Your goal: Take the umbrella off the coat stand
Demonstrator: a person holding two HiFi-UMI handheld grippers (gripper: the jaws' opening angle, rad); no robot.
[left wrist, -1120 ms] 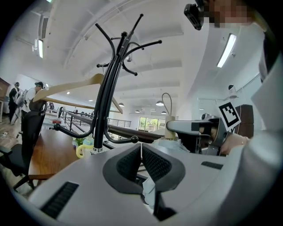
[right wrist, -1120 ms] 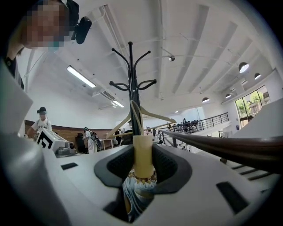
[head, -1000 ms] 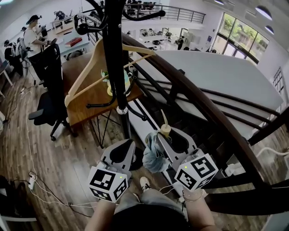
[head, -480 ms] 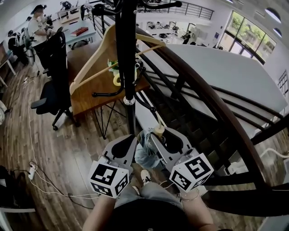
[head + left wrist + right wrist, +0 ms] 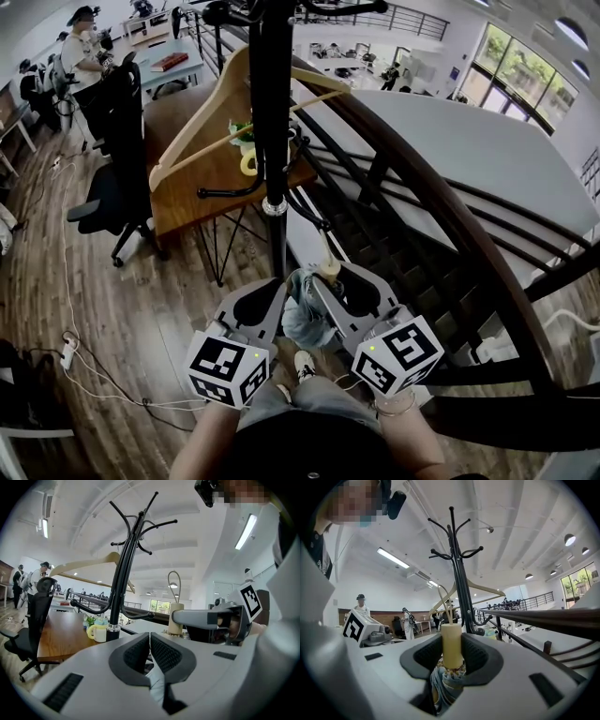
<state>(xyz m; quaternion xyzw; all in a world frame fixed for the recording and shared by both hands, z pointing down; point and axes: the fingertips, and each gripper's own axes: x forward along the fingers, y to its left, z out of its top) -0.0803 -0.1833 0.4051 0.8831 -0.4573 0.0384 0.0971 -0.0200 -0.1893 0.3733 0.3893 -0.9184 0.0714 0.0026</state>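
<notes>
The black coat stand (image 5: 270, 141) rises straight ahead of me with a wooden hanger (image 5: 202, 122) on one hook. A folded blue-grey umbrella (image 5: 305, 319) with a cream handle (image 5: 330, 269) hangs apart from the stand, low in front of me. My right gripper (image 5: 339, 279) is shut on it; in the right gripper view the handle (image 5: 451, 644) stands upright between the pads and the fabric (image 5: 446, 679) bunches below. My left gripper (image 5: 277, 289) sits just left of the umbrella, its jaws shut pad to pad (image 5: 150, 641); a pale strip shows behind the pads.
A wooden table (image 5: 187, 187) with a yellow mug (image 5: 248, 161) stands behind the stand, and a black office chair (image 5: 117, 150) to its left. A dark curved stair railing (image 5: 441, 216) runs along the right. Cables and a power strip (image 5: 67, 349) lie on the floor. A person (image 5: 80, 56) stands far left.
Both grippers and the umbrella have sunk a little and drawn slightly back from the stand. The right grip on the handle is unchanged.
</notes>
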